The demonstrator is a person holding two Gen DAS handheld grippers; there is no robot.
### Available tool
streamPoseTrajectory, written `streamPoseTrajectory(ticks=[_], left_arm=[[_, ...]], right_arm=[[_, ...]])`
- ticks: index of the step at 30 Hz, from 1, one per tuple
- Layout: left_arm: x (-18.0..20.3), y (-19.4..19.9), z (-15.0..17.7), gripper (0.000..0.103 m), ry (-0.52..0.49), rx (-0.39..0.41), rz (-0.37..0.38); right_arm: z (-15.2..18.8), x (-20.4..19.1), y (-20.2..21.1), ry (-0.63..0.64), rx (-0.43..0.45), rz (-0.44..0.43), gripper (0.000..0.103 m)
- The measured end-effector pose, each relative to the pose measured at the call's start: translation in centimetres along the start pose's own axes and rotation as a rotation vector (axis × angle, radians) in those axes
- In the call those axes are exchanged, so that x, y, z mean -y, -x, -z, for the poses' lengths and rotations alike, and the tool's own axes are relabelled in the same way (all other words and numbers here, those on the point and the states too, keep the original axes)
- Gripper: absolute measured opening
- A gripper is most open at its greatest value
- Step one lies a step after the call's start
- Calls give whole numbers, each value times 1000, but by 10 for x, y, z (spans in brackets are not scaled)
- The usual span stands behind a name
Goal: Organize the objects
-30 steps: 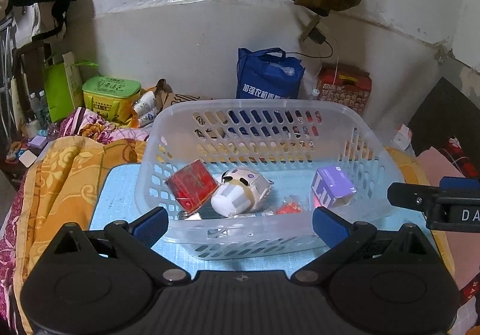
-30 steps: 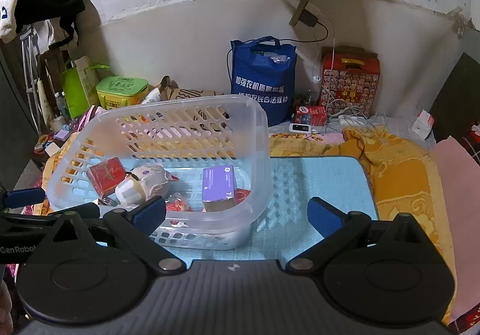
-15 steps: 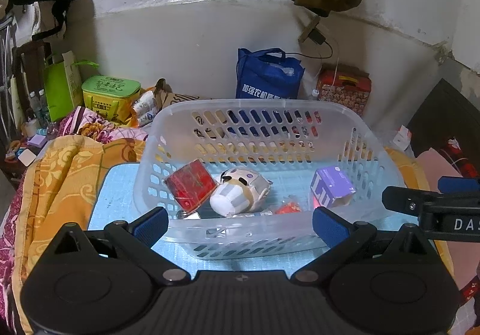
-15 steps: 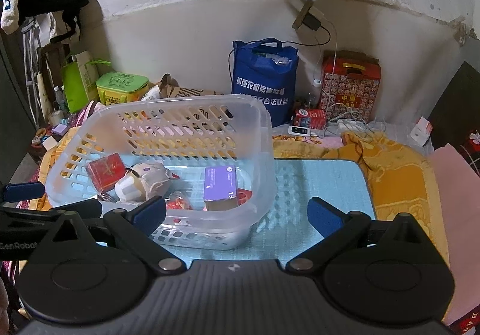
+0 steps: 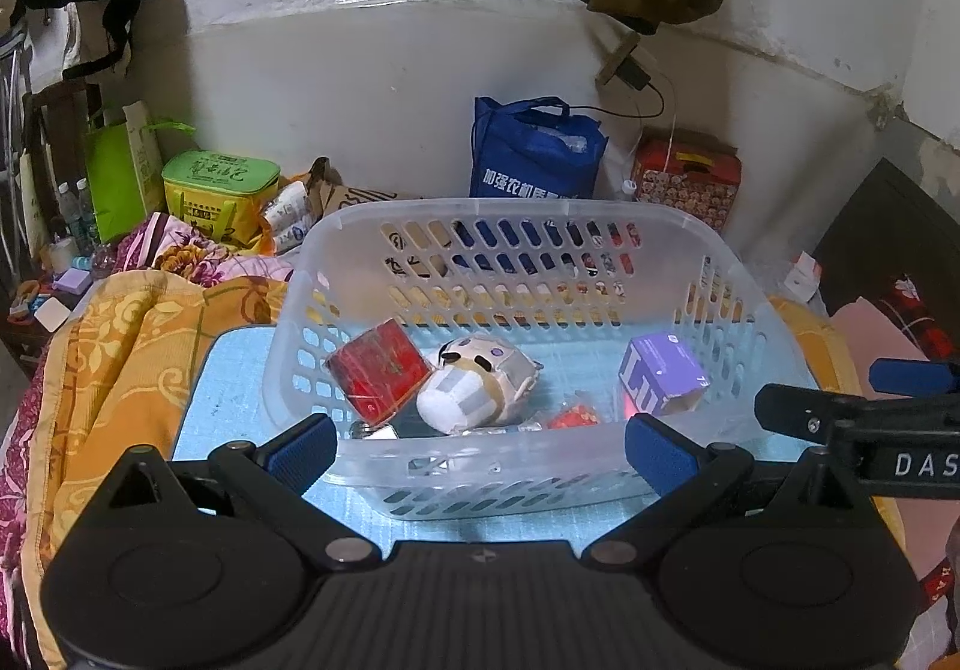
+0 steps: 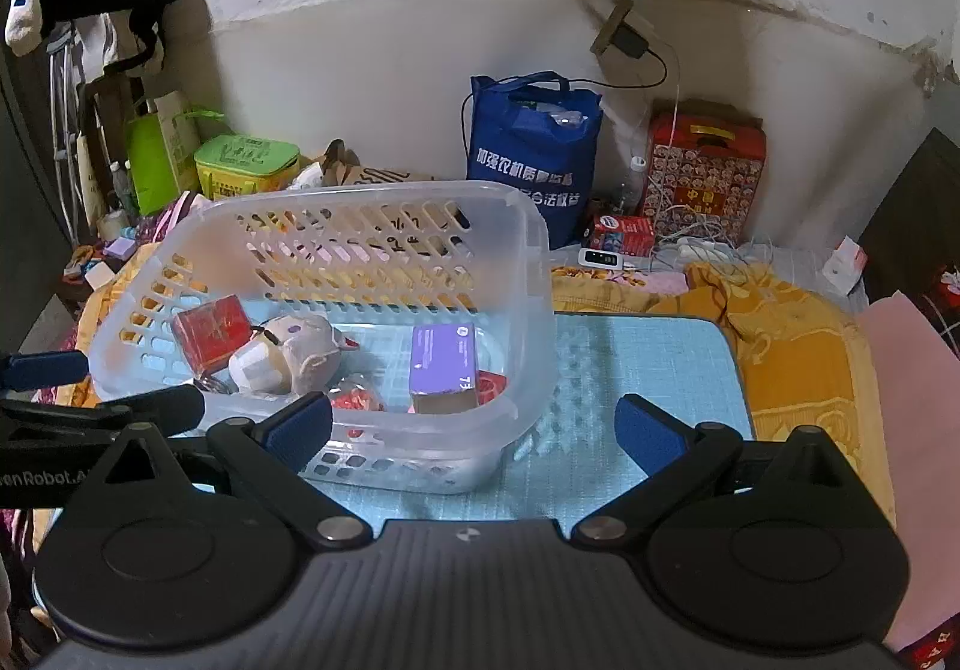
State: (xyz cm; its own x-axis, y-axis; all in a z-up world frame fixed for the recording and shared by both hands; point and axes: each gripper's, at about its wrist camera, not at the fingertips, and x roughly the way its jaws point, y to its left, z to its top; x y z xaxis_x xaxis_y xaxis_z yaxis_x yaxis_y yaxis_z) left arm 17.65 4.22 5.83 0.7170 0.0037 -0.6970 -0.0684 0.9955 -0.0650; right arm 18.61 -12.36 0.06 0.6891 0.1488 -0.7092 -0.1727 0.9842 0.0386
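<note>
At the near edge of the mat (image 6: 648,370), both grippers hang empty w/ jaws spread: left gripper (image 5: 480,442) facing the basket (image 5: 510,472), right gripper (image 6: 474,424) by its right corner, prob. done or between picks. In the basket: red box (image 5: 378,370), plush (image 5: 474,388), purple box (image 5: 660,376), small red packets. Mat right of basket bare. Farther back, blue bag (image 6: 528,159) & green tin (image 6: 246,165) vs wall; nothing blocks.

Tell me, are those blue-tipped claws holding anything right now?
Nothing. The left gripper and right gripper are both open and empty, short of the basket.
</note>
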Motion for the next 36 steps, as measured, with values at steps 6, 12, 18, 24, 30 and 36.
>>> streamPoseTrajectory(ticks=[6, 12, 18, 24, 30, 36], left_arm=[[-1, 0, 0, 103, 1, 5, -4], [-3, -1, -1, 103, 10, 4, -7], [-5, -1, -1, 103, 15, 4, -4], [-4, -1, -1, 103, 13, 3, -4], [-4, -1, -2, 103, 14, 5, -13], [-9, -1, -2, 103, 12, -3, -27]], right_arm=[[0, -1, 1, 3, 4, -4, 103], [1, -5, 1, 14, 2, -9, 103], [1, -5, 2, 25, 11, -79, 103], [3, -6, 0, 39, 14, -90, 103], [4, -3, -2, 42, 1, -79, 103], [3, 3, 1, 31, 9, -85, 103]])
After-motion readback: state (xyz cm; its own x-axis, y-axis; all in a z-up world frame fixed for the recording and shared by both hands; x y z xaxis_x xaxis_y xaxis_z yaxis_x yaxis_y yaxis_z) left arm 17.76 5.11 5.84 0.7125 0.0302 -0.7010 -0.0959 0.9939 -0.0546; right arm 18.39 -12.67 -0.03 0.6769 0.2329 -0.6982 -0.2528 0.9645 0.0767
